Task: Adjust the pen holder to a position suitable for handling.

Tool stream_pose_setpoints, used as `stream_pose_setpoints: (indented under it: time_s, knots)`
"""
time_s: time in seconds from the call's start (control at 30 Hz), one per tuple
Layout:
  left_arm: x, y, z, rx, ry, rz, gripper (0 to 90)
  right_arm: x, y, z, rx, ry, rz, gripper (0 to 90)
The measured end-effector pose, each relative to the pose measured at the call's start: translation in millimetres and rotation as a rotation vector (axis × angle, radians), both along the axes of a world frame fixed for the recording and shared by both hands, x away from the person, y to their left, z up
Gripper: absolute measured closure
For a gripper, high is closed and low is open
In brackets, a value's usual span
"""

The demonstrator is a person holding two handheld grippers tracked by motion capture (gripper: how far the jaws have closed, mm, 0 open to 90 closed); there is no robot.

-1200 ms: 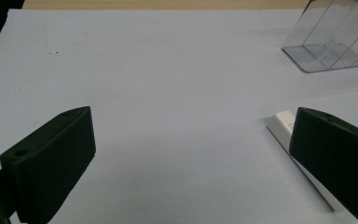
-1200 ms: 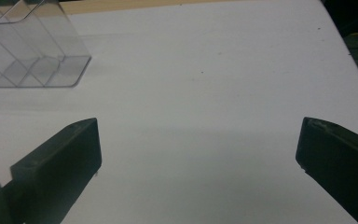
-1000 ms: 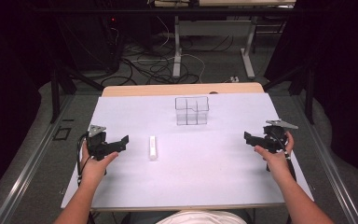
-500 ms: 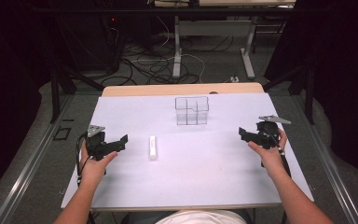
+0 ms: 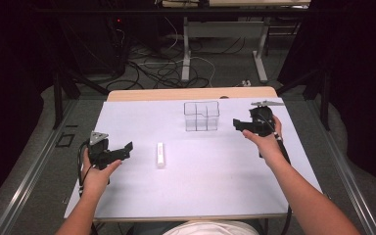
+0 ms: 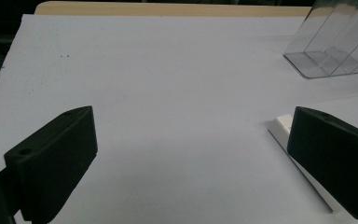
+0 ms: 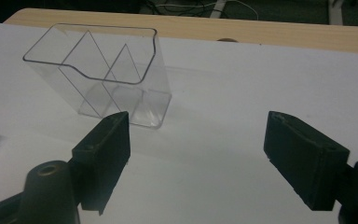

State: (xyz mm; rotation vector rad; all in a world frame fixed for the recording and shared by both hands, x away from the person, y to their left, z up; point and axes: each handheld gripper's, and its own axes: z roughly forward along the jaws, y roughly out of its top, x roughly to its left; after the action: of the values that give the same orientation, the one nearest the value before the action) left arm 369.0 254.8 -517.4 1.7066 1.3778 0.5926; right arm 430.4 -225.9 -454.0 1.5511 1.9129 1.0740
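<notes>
A clear plastic organizer (image 5: 201,116) with dividers stands upright at the far middle of the white table (image 5: 210,186). A small white bar (image 5: 160,154) lies flat in front of it. My left gripper (image 5: 126,148) hovers left of the bar, open, with nothing between its jaws. In the left gripper view (image 6: 191,158) the bar (image 6: 282,127) lies beside one jaw. My right gripper (image 5: 237,123) is raised just right of the organizer. In the right gripper view (image 7: 198,154) its jaws have just been closing a little but stand open and empty, with the organizer (image 7: 102,74) ahead of them.
The wooden table edge (image 5: 191,93) runs along the far side. Beyond it are desk legs and cables on the floor (image 5: 176,63). A metal rail (image 5: 34,166) runs along the table's left side.
My right hand has moved left and upward, closer to the clear organizer. The left hand, the bar and the organizer have stayed where they were.
</notes>
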Motion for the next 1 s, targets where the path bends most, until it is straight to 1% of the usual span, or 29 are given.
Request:
stream_pose_setpoints:
  time_s: [0.17, 0.2, 0.27, 0.33, 0.4, 0.5, 0.57, 0.63, 0.73, 0.8, 1.0]
  knots:
    - [-0.2, 1.1, -0.4, 0.001, -0.002, 0.002, 1.5, 15.6, 15.6, 9.9, -0.030, 0.019, 0.013, 23.5]
    - [-0.3, 1.6, -0.4, 0.001, 0.000, 0.001, 1.5, 18.5, 19.2, 11.9, -0.028, 0.030, 0.016, 24.8]
    - [-0.6, 2.3, -0.7, 0.000, -0.001, 0.005, 1.5, 25.1, 25.4, 15.0, -0.033, 0.041, 0.025, 23.4]
    - [-0.8, 2.8, -1.0, 0.000, 0.001, 0.006, 1.5, 30.8, 30.8, 18.5, -0.025, 0.050, 0.024, 24.3]
    - [-1.5, 3.6, -1.4, -0.001, 0.006, 0.010, 1.6, 37.1, 35.7, 21.3, -0.012, 0.075, 0.020, 24.6]
    - [-1.4, 4.0, -1.8, -0.001, 0.004, 0.010, 1.6, 45.8, 42.6, 23.2, -0.011, 0.101, 0.005, 25.1]
    - [-1.7, 3.8, -2.1, -0.003, 0.010, 0.011, 1.6, 51.2, 47.1, 23.2, -0.013, 0.115, -0.002, 26.2]
    - [-1.7, 3.9, -2.5, -0.003, 0.011, 0.010, 1.6, 55.7, 51.1, 23.0, -0.022, 0.124, -0.005, 29.3]
    - [-1.7, 4.5, -2.7, 0.000, 0.010, 0.010, 1.6, 61.9, 55.6, 22.0, -0.018, 0.133, -0.018, 33.2]
    - [-1.8, 4.9, -2.6, 0.001, 0.012, 0.010, 1.6, 66.2, 58.3, 20.0, -0.022, 0.156, -0.032, 34.3]
    - [-1.8, 5.1, -3.1, -0.005, 0.014, 0.015, 1.7, 78.6, 64.7, 12.3, -0.038, 0.172, -0.065, 38.9]
